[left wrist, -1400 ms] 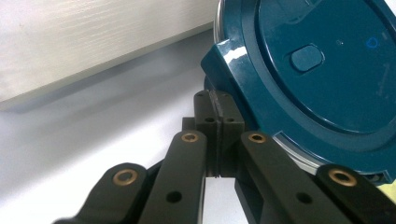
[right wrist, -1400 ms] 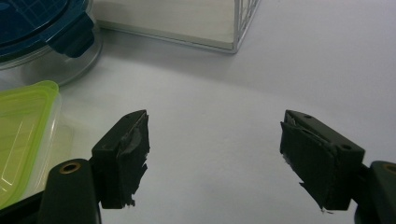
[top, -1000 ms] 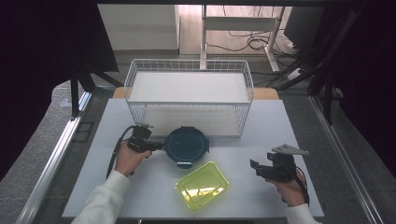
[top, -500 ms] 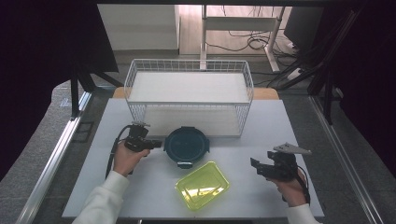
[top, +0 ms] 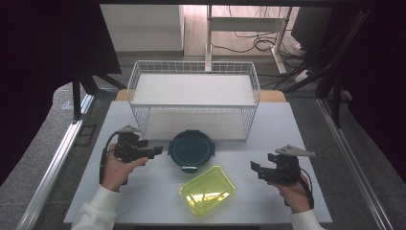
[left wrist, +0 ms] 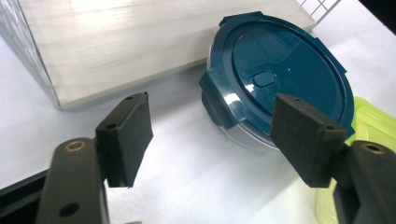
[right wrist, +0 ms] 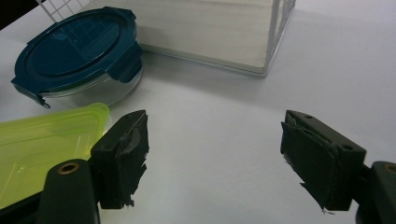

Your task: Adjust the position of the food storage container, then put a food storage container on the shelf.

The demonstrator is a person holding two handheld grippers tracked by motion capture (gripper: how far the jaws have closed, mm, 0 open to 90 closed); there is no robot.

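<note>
A round clear container with a dark teal clip-on lid stands mid-table, just in front of the wire basket. My left gripper is at its left side, a little apart from the rim and pointing at the side latch. Its jaws have just been opening and stand open with nothing pressed between them. A flat yellow-green rectangular container lies in front of the round one. Low over bare table at the right, my right gripper is open and holds nothing.
A white wire basket with a pale board floor stands at the back of the white table. Cables trail from both grippers. Dark floor and metal rails flank the table.
My left gripper has drawn back a little to the left from the round container's edge and lifted slightly, and its jaws have opened. The right gripper has kept still.
</note>
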